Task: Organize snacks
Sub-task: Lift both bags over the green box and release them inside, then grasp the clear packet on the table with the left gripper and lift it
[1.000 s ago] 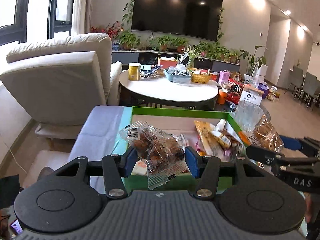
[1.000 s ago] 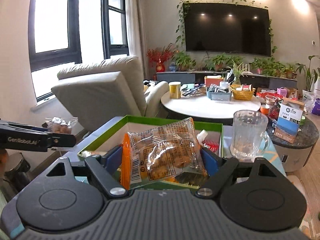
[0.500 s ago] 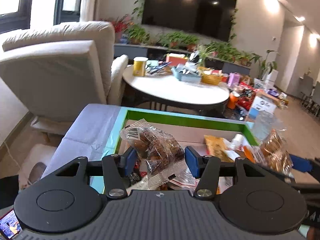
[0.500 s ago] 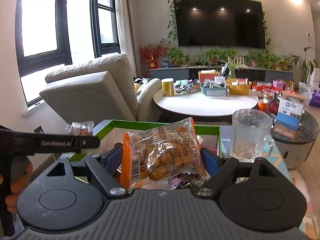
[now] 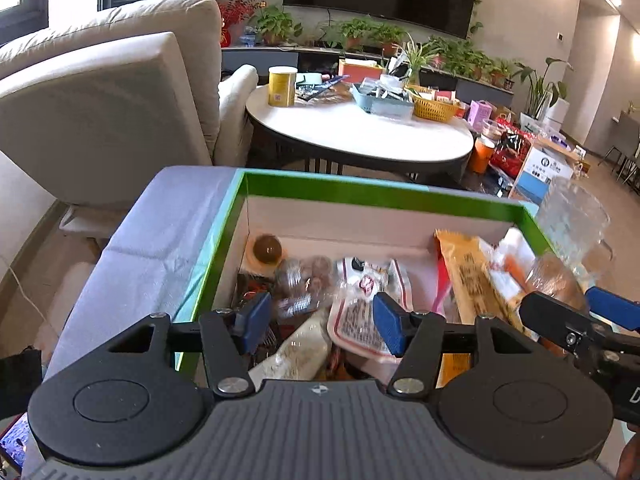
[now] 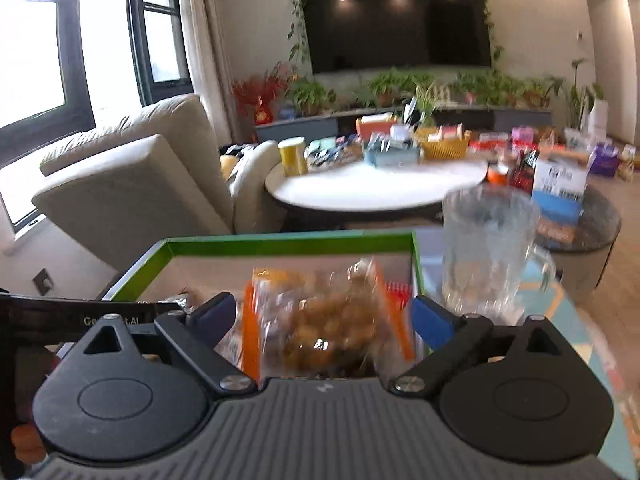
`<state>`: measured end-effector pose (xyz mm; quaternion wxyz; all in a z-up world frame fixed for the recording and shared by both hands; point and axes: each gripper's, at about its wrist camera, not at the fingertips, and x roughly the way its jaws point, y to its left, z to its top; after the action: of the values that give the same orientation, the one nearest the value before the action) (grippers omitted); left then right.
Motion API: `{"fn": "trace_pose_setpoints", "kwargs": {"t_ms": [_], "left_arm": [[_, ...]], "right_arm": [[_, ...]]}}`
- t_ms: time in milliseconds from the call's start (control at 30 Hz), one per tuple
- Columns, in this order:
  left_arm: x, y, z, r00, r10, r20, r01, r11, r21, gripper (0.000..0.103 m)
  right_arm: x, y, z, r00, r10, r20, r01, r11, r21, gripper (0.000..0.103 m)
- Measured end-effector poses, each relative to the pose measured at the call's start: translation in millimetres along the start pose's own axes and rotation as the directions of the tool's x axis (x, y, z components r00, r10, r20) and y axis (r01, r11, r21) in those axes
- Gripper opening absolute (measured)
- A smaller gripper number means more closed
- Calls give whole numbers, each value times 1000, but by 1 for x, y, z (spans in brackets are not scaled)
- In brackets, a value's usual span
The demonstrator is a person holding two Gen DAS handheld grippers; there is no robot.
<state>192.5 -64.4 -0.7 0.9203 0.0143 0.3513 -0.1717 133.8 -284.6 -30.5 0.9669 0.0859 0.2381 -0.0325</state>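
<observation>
Right wrist view: right tool (image 6: 322, 318) spread wide around a light, crinkly cookie bag (image 6: 326, 326) over the box (image 6: 288, 245); pinch its sealed edge. Left tool (image 5: 322, 322) gapes empty.

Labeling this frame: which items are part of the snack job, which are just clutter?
Job: green-rimmed box, snack packets in it, orange-edged snack bag between right gripper fingers, left gripper.

Clutter: glass mug, round white table, yellow canister, armchair, TV.
</observation>
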Motion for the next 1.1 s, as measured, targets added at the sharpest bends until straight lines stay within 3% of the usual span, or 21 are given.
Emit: {"fn": "trace_pose_setpoints", "kwargs": {"t_ms": [333, 767, 1000, 1100], "left_arm": [[-22, 0, -1, 999, 8, 54, -8, 1000, -6, 57], [-38, 3, -10, 999, -7, 48, 7, 1000, -7, 58], [-78, 30, -19, 994, -38, 104, 44, 998, -53, 59], [-96, 46, -27, 991, -19, 131, 29, 997, -75, 62]], "right_arm": [[-26, -3, -4, 999, 5, 33, -6, 999, 47, 53], [-38, -1, -10, 999, 16, 43, -18, 999, 49, 53], [-47, 3, -15, 998, 46, 45, -48, 998, 45, 53], [-50, 11, -21, 997, 72, 36, -72, 997, 8, 53]]}}
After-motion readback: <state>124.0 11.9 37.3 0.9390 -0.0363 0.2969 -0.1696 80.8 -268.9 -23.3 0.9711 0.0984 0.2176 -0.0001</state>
